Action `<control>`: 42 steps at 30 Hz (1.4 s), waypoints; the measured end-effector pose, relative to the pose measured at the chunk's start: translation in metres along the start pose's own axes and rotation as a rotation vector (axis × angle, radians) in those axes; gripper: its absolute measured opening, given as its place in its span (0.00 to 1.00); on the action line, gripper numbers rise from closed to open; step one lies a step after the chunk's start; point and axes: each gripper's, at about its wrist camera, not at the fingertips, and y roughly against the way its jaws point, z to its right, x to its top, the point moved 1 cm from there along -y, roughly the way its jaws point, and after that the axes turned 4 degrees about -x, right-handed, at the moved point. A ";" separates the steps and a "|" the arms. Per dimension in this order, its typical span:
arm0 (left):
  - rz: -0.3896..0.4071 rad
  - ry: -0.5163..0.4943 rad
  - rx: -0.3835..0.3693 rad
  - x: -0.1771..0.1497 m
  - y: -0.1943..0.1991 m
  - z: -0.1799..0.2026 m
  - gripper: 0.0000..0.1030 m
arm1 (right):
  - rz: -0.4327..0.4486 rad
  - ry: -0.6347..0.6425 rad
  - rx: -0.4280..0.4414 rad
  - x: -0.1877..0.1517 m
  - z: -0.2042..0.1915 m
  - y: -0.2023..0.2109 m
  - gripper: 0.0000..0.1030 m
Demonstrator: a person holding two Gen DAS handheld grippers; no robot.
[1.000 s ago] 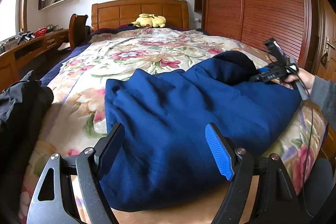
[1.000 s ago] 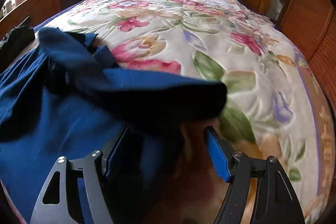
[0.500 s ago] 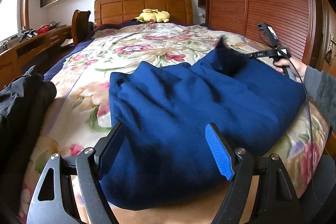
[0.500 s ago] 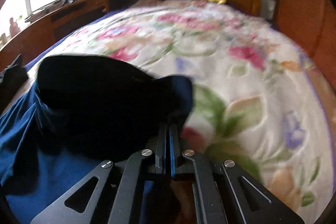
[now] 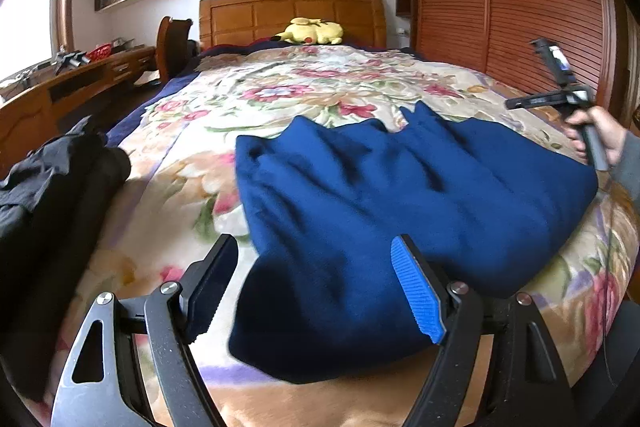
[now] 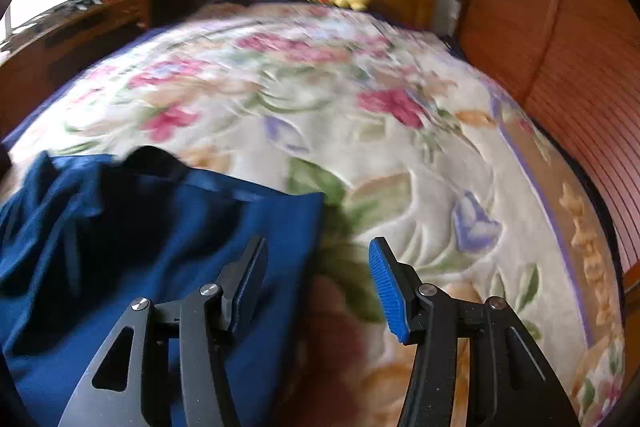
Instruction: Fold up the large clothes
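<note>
A large dark blue garment (image 5: 400,211) lies folded in a thick bundle on the floral bedspread (image 5: 312,87) near the foot of the bed. It also shows in the right wrist view (image 6: 140,247) at lower left. My left gripper (image 5: 316,287) is open and empty, held just above the garment's near edge. My right gripper (image 6: 320,283) is open and empty, above the garment's right edge and the bedspread (image 6: 400,147). The right gripper also shows in the left wrist view (image 5: 556,99), held in a hand at the far right.
A black garment (image 5: 52,195) is heaped at the bed's left side. A yellow plush toy (image 5: 312,31) lies by the wooden headboard (image 5: 288,11). A wooden desk (image 5: 80,75) and chair stand at left. A slatted wooden wardrobe (image 5: 520,7) runs along the right.
My right gripper was shut on a fold of the blue garment half a second ago; it has opened, let go and lifted away. The garment now lies flatter. My left gripper stayed open.
</note>
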 end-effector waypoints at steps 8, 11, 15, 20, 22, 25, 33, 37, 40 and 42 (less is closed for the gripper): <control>-0.019 0.038 0.023 -0.012 -0.001 -0.013 0.77 | 0.055 0.110 0.135 -0.062 -0.044 0.078 0.53; -0.027 0.042 0.026 -0.014 -0.001 -0.015 0.77 | 0.043 0.154 0.154 -0.087 -0.055 0.093 0.53; -0.033 0.052 0.023 -0.018 0.001 -0.018 0.77 | -0.023 0.170 0.085 -0.127 -0.054 0.096 0.53; -0.039 0.057 0.026 -0.021 0.004 -0.019 0.77 | -0.048 0.080 0.086 -0.157 -0.035 0.095 0.53; -0.042 0.060 0.028 -0.022 0.007 -0.020 0.77 | -0.033 0.087 0.066 -0.161 -0.035 0.099 0.53; -0.042 0.054 0.036 -0.022 0.010 -0.018 0.77 | -0.032 0.062 0.051 -0.159 -0.039 0.101 0.53; -0.042 0.050 0.055 -0.026 0.019 -0.015 0.77 | 0.094 0.069 0.046 -0.136 -0.087 0.136 0.53; -0.048 0.042 0.069 -0.028 0.023 -0.014 0.77 | 0.140 0.088 0.130 -0.125 -0.122 0.147 0.54; -0.053 0.040 0.075 -0.030 0.025 -0.015 0.77 | 0.144 0.117 0.181 -0.128 -0.146 0.147 0.54; -0.056 0.042 0.078 -0.031 0.025 -0.016 0.77 | 0.145 0.148 0.202 -0.132 -0.161 0.146 0.54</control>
